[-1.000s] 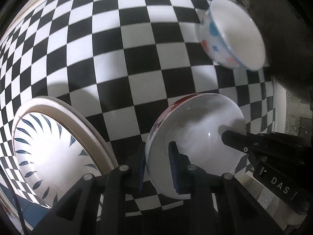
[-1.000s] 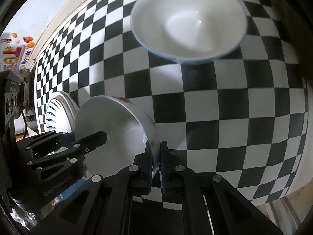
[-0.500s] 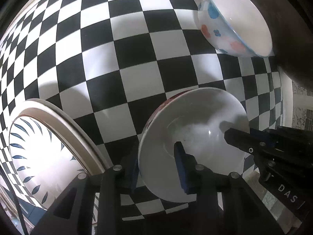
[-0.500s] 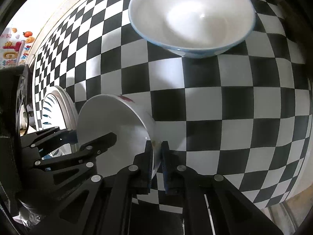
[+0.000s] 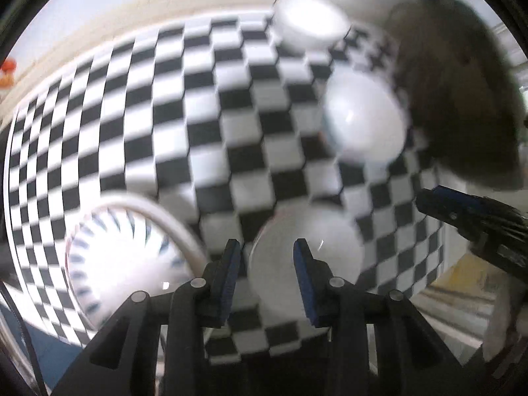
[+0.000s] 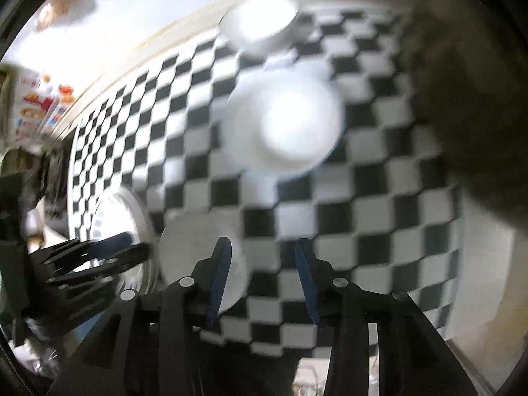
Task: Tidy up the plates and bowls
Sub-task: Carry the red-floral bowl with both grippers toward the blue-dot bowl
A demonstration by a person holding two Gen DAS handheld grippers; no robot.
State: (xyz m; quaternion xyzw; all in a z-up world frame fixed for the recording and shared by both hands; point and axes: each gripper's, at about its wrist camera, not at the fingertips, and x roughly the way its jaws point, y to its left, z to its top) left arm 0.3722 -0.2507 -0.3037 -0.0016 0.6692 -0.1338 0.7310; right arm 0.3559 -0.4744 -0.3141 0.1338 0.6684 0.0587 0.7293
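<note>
Bench: black-and-white checkered cloth [image 5: 204, 151] covers the bench you work over; a pale wall runs along its far edge, and both views are blurred.
Left tool: your left tool [image 5: 267, 274] points steeply down over the near part of the bench, its blue-padded fingers [image 5: 302, 274] spread apart and gripping nothing.
Near bowl: a white bowl [image 5: 316, 250] sits on the cloth under your left tool; one pad shows in front of its hollow, the other just left of its rim, neither pressing on it as far as the blur lets you tell.
Right tool: your right tool [image 6: 260, 280] has its jaws opening, with only checkered cloth between the pads; the near bowl [image 6: 194, 250] lies just to its left, behind the left pad, released.
Plate: a white plate with dark blue dashes around its rim [image 5: 125, 264] lies at the near left, just beside the near bowl.
Middle bowl: a larger white bowl [image 5: 366, 122] stands farther out and to the right, well apart from the near one.
Far bowl: a third white bowl [image 5: 310, 23] stands at the far edge near the wall.
Dark mass: a dark, blurred shape [image 5: 462, 92] fills the right side; you cannot tell what it is.
</note>
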